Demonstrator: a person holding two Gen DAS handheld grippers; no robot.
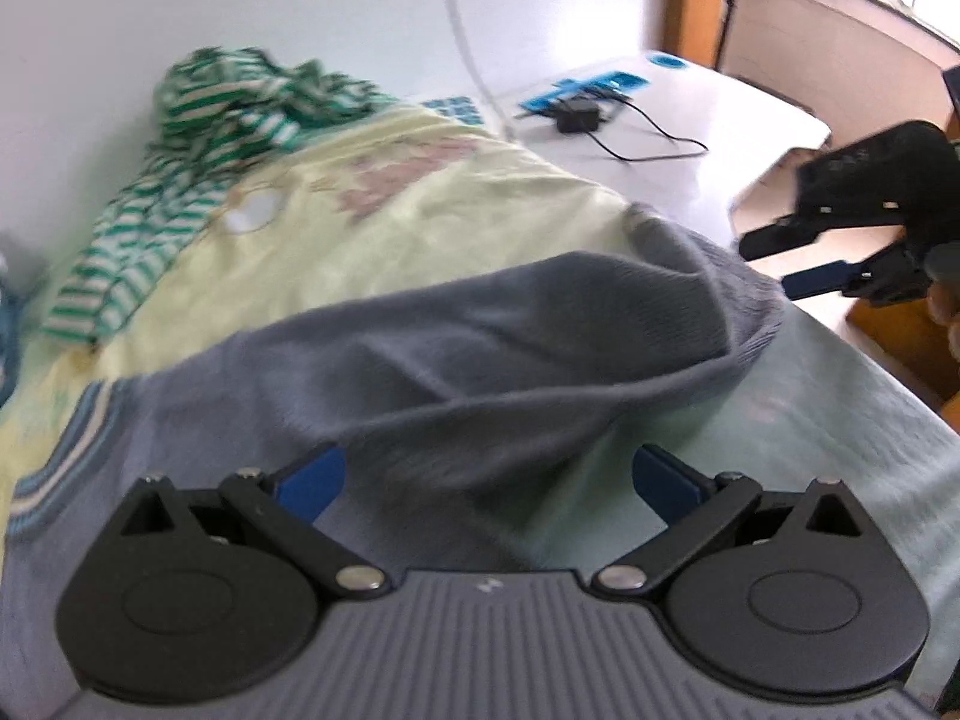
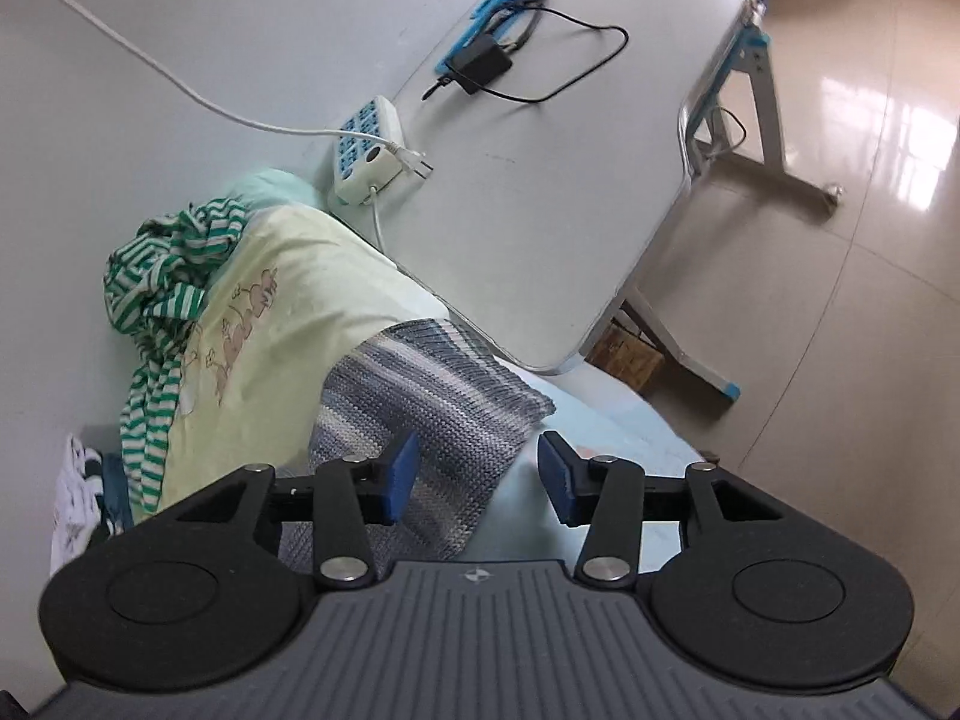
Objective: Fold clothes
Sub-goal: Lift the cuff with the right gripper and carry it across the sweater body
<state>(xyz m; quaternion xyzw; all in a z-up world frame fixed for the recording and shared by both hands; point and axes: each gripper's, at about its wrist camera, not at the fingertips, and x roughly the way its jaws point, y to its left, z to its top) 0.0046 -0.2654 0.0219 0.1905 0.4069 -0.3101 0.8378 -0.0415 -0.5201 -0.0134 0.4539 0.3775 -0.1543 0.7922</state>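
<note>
A grey knit sweater (image 1: 480, 348) lies on the table with one part folded over itself, its ribbed hem (image 2: 432, 396) showing in the right wrist view. My left gripper (image 1: 489, 480) hangs just above it, jaws wide open, nothing between the pads. My right gripper (image 2: 477, 477) is open too, over the sweater's edge without pressing on it. In the left wrist view the right gripper (image 1: 765, 267) sits off the sweater's far right corner. Under the sweater lies a pale yellow garment (image 1: 390, 210) with a cartoon print, also spread out in the right wrist view (image 2: 270, 312).
A crumpled green-and-white striped garment (image 2: 162, 276) lies beside the yellow one. A pale mint cloth (image 1: 840, 450) covers the table's near right. Farther back sit a power strip (image 2: 366, 150) with a white cable, a black adapter (image 2: 480, 63) and a blue holder (image 2: 516, 0). The table edge (image 2: 654, 252) drops to tiled floor.
</note>
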